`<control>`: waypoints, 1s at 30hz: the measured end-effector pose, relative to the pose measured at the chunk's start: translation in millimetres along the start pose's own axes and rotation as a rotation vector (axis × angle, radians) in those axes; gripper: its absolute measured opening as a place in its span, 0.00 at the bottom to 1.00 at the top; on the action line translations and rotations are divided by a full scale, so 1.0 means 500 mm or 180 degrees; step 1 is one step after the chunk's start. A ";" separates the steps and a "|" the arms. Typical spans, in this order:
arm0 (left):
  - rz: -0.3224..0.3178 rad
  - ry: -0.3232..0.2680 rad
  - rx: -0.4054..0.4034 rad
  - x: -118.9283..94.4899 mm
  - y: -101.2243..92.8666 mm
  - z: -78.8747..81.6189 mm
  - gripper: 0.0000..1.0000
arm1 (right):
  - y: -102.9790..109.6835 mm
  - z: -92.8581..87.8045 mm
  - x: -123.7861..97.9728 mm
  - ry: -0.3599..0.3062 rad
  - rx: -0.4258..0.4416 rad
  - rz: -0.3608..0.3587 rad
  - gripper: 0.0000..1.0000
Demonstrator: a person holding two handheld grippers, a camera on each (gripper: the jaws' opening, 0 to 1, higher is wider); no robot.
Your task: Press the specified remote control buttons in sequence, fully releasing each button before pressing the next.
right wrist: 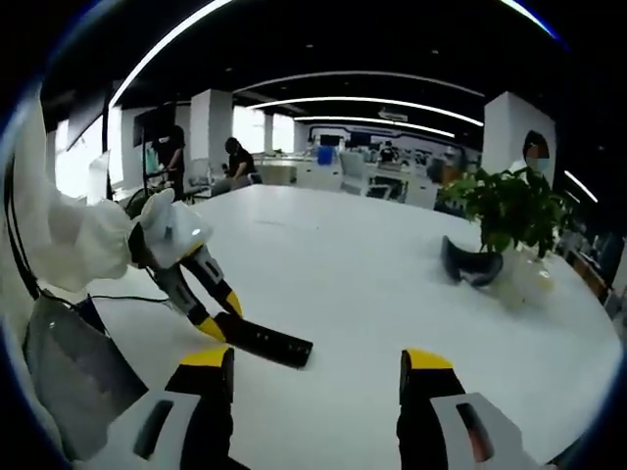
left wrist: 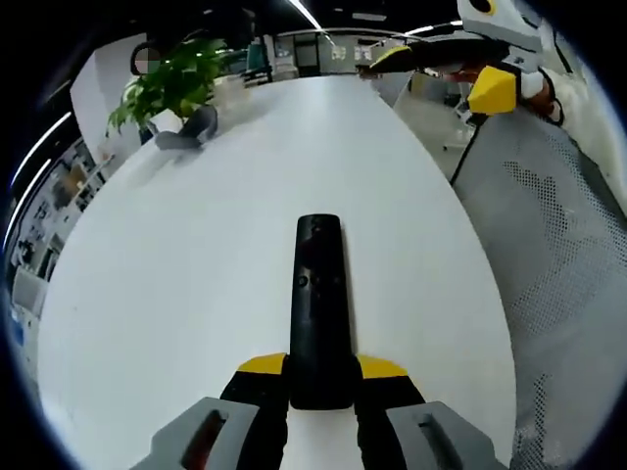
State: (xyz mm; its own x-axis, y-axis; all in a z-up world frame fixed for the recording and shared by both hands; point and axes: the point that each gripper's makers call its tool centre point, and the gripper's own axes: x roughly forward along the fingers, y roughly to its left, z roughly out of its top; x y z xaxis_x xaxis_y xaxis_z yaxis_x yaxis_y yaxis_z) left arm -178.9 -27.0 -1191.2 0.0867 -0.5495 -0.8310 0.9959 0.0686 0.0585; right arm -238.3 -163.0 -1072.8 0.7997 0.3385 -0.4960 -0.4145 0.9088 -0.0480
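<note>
Left gripper view: the left gripper [left wrist: 321, 377] clamps the near end of the black remote control [left wrist: 318, 304] between its yellow-tipped jaws. The remote lies flat on the white table [left wrist: 176, 294], its long axis running straight away from the gripper, button end pointing outward. Farther off stands a potted plant [left wrist: 174, 83], with the right gripper [left wrist: 460, 69] at upper right.

Right gripper view: the right gripper [right wrist: 318, 377] hangs above the table with jaws spread wide, holding nothing. Beyond, at left, the left gripper [right wrist: 217, 323] grasps the remote [right wrist: 269, 343], which points rightward.
</note>
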 end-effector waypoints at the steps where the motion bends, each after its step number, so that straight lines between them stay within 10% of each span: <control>1: 0.0002 0.0028 0.0001 -0.004 0.011 -0.001 0.24 | 0.000 0.003 -0.001 -0.0026 -0.0015 -0.0009 0.70; 30: 0.0083 0.0207 -0.0075 -0.010 0.182 -0.024 0.24 | -0.012 -0.001 0.002 0.0013 0.0020 -0.0087 0.73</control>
State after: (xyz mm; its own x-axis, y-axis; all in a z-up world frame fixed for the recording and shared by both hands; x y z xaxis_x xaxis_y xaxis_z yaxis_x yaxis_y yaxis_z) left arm -89.0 -8.0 -1188.5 0.1100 -0.4920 -0.8636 0.9924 0.1021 0.0683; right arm -235.4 -168.1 -1073.3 0.8088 0.3126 -0.4982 -0.3898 0.9192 -0.0560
